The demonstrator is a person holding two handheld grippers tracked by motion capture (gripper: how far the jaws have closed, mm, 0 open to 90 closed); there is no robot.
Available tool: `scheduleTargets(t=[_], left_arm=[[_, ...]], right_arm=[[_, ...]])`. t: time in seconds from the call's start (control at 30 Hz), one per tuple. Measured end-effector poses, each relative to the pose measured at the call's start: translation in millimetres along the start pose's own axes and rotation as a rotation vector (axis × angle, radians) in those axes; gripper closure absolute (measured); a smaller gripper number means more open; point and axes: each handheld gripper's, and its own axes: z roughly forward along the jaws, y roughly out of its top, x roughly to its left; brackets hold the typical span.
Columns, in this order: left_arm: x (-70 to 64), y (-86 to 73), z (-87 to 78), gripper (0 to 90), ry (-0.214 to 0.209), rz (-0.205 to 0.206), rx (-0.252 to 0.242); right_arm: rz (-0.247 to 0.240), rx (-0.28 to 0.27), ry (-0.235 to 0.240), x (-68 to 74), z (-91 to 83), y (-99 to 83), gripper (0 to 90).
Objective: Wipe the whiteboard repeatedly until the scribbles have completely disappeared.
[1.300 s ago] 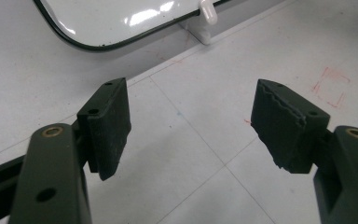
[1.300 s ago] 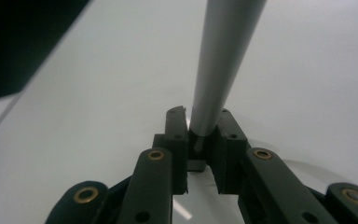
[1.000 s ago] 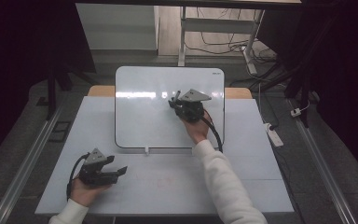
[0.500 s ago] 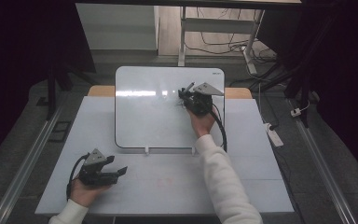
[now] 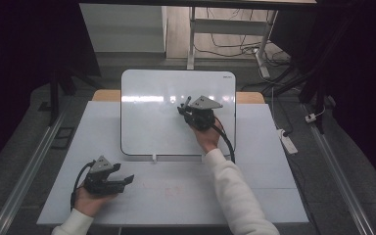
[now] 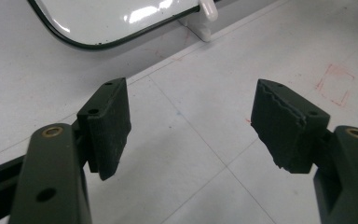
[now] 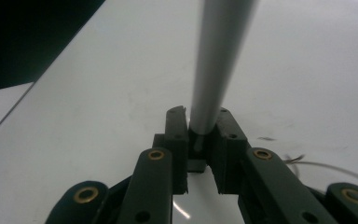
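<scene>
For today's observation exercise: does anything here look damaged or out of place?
The right-hand pad of the left claw looks chipped, its top edge ragged. Faint red marks stain the table. The whiteboard lies flat and square.

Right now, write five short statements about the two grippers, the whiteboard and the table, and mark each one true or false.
1. The right gripper has its jaws shut on a slim grey rod. True.
2. The left gripper holds a red marker. False: its jaws stand open with nothing between them.
3. The right gripper is over the glossy white rounded whiteboard. True.
4. The left gripper rests on the whiteboard. False: it is over the pale grey table, nearer the person.
5. The whiteboard is covered in writing. False: it looks blank.
</scene>
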Motion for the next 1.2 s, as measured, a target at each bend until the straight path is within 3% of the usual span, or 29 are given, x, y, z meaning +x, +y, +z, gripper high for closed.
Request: scheduleTargets(t=[0.1,0.17,0.27,0.3,0.33,0.37,0.4,0.47,0.5,0.57,0.6,0.67,0.7,0.8,0.87,0.93,0.97,1.0,1.03,1.13,1.2], left_arm=[[-0.6,0.1,-1.0,28.8,-0.001,0.001,-0.006],[0.4,0.2,-0.3,28.8,-0.002,0.0,-0.003],[2.2,0.1,0.8,28.9,-0.004,-0.004,0.0],[2.0,0.1,0.5,28.8,-0.003,-0.003,-0.001],[1.7,0.0,-0.2,28.8,-0.003,0.0,-0.001],[0.8,-0.2,-0.8,28.9,-0.001,0.001,-0.004],[0.4,-0.1,-1.0,28.9,-0.002,0.001,-0.006],[0.0,0.3,-0.7,28.9,-0.003,0.002,-0.006],[0.3,0.5,0.0,28.8,-0.003,0.003,-0.003],[1.0,0.7,1.5,28.8,-0.004,0.001,0.003],[0.9,0.7,1.7,28.8,-0.003,0.002,0.004],[-0.2,0.2,0.0,28.8,0.0,0.004,0.002],[-0.7,0.1,-0.7,28.8,0.001,0.003,-0.002],[-0.2,0.4,-0.8,28.9,0.001,-0.001,-0.006],[0.6,0.7,1.1,28.8,0.0,-0.001,0.001],[0.8,0.8,1.9,28.8,-0.001,0.001,0.006],[0.6,0.6,1.5,28.8,0.0,0.002,0.005],[0.4,0.4,0.9,28.8,0.001,0.003,0.003],[0.3,0.1,-0.2,28.8,0.001,0.001,-0.001],[0.5,0.0,-1.4,28.9,0.002,0.0,-0.008],[1.1,0.3,0.0,28.8,-0.001,0.001,-0.003]], right_arm=[[0.129,-0.07,-0.107,-31.1,-10.4,6.8,78.1],[0.158,-0.08,-0.103,-34.1,-10.4,7.5,78.1],[0.072,-0.021,-0.002,-12.1,-0.6,3.3,78.1],[0.028,-0.009,0.006,-6.8,0.6,2.3,78.1],[0.018,-0.005,0.005,-8.4,-0.3,2.9,78.1],[0.036,-0.021,-0.026,-14.2,-3.5,3.8,78.1],[0.093,-0.043,-0.079,-23.9,-9.2,4.5,78.1],[0.144,-0.062,-0.083,-28.9,-12.8,3.0,78.1],[0.127,-0.044,-0.065,-23.4,-11.5,2.1,78.1],[0.014,0.002,-0.013,-2.7,-4.9,-2.7,78.1],[-0.023,0.003,-0.026,0.0,-5.3,-3.9,78.2],[0.054,-0.027,-0.036,-12.9,-9.4,-4.0,78.1],[0.104,-0.053,-0.096,-24.6,-15.6,-2.5,78.2],[0.165,-0.091,-0.134,-39.3,-22.9,-0.8,78.2],[0.147,-0.069,-0.089,-28.8,-17.2,-2.4,78.2],[0.061,-0.018,0.001,-5.5,-6.0,-5.8,78.2],[0.037,-0.005,0.019,-0.3,-3.9,-6.7,78.2],[0.014,0.004,0.015,1.3,-4.0,-6.6,78.3],[0.023,-0.001,0.01,-2.4,-5.6,-5.9,78.2],[0.117,-0.064,-0.11,-29.6,-21.5,-4.5,78.2],[0.143,-0.075,-0.11,-32.0,-24.0,-6.8,78.2]])
